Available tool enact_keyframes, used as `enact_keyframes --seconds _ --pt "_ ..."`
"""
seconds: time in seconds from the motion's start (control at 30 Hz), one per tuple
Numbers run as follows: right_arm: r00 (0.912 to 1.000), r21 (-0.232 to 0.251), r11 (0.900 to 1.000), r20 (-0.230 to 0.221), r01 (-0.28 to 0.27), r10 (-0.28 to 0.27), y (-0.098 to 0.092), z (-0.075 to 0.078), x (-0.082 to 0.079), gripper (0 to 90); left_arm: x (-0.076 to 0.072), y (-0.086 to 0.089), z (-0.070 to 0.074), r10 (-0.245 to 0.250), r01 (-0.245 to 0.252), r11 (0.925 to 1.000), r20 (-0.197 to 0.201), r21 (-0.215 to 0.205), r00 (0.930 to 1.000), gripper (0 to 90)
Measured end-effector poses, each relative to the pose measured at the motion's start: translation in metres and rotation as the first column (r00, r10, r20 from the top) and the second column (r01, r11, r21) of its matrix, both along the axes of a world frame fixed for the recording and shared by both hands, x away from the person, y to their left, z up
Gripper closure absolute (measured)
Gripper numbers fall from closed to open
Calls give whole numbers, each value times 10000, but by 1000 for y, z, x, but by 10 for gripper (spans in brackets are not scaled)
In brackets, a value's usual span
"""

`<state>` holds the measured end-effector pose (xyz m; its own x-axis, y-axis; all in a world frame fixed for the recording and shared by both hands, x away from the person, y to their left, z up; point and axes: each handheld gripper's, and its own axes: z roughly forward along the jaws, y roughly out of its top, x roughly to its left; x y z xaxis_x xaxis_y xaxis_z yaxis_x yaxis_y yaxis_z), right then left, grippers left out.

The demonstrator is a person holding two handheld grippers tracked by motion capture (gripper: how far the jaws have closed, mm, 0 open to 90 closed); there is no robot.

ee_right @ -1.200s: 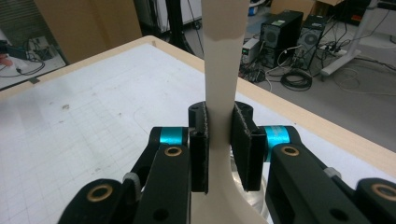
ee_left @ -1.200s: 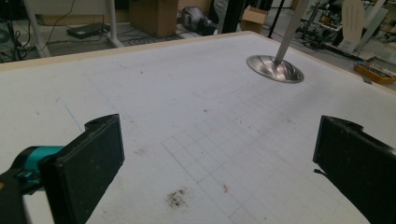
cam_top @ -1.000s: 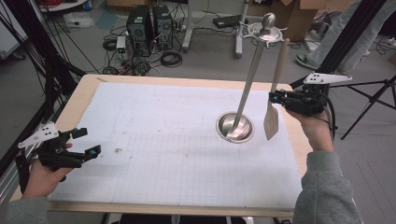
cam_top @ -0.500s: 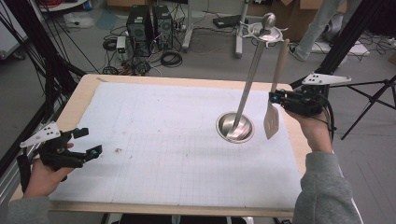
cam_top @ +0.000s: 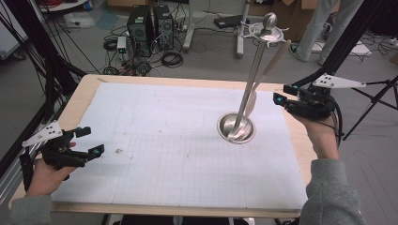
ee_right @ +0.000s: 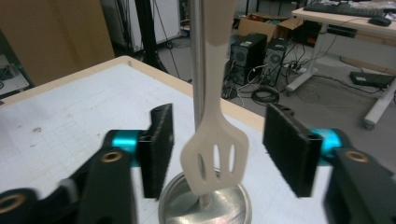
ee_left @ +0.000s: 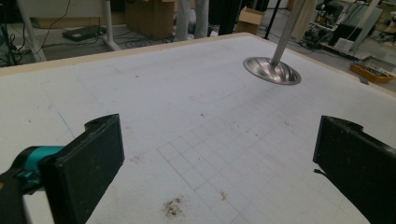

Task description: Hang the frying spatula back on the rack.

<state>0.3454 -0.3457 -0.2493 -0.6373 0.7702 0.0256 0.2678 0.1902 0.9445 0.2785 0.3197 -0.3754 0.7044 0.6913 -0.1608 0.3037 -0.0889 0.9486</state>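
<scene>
A tall metal stand (cam_top: pixel 253 70) with a round dished base (cam_top: pixel 236 127) rises from the right half of the table. A cream slotted spatula (cam_top: pixel 263 77) hangs from a hook at its top and leans against the pole. My right gripper (cam_top: pixel 278 102) sits level just right of the blade; its jaws have just been opening and stand open. In the right gripper view the spatula blade (ee_right: pixel 215 158) hangs free ahead, framed by the right gripper (ee_right: pixel 218 122) pads without touching them. My left gripper (cam_top: pixel 88 142) rests open at the table's left edge, holding nothing; the left gripper (ee_left: pixel 219 154) faces the stand base (ee_left: pixel 272 71).
White gridded paper (cam_top: pixel 164 140) covers the wooden table (cam_top: pixel 82 91). Computer towers (cam_top: pixel 145 23) and cables lie on the floor beyond the far edge. A person's legs (cam_top: pixel 324 23) stand at the back right, and a tripod (cam_top: pixel 375 103) is to the right.
The right gripper's jaws have opened and let go of the spatula. The blade has swung left, away from the gripper, to the stand's pole. The left gripper has stayed still.
</scene>
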Motion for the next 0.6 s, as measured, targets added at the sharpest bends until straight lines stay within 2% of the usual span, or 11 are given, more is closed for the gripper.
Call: enact_keyframes --seconds 0.1,0.2,0.3,0.43,0.6 --pt "9996 -123 9999 254 81 -78 1 -1 -4 259 2 -1 0 -69 69 10000 -18 -10 10000 23" --pt "9998 -393 9992 206 29 -21 5 -4 -5 142 4 -3 -1 -127 127 9999 -51 -16 9999 23" --pt "9989 -457 9984 315 -333 348 7 -9 -6 138 6 -4 -1 -145 144 9999 -77 -76 9999 23" --pt "9980 -464 9974 267 -556 569 10 -15 -7 134 8 -5 -1 -216 215 9998 -98 -58 9997 23" --pt "9981 -232 9983 307 -526 533 9 -22 -10 129 9 -8 -2 -266 266 9996 -62 -53 9996 23"
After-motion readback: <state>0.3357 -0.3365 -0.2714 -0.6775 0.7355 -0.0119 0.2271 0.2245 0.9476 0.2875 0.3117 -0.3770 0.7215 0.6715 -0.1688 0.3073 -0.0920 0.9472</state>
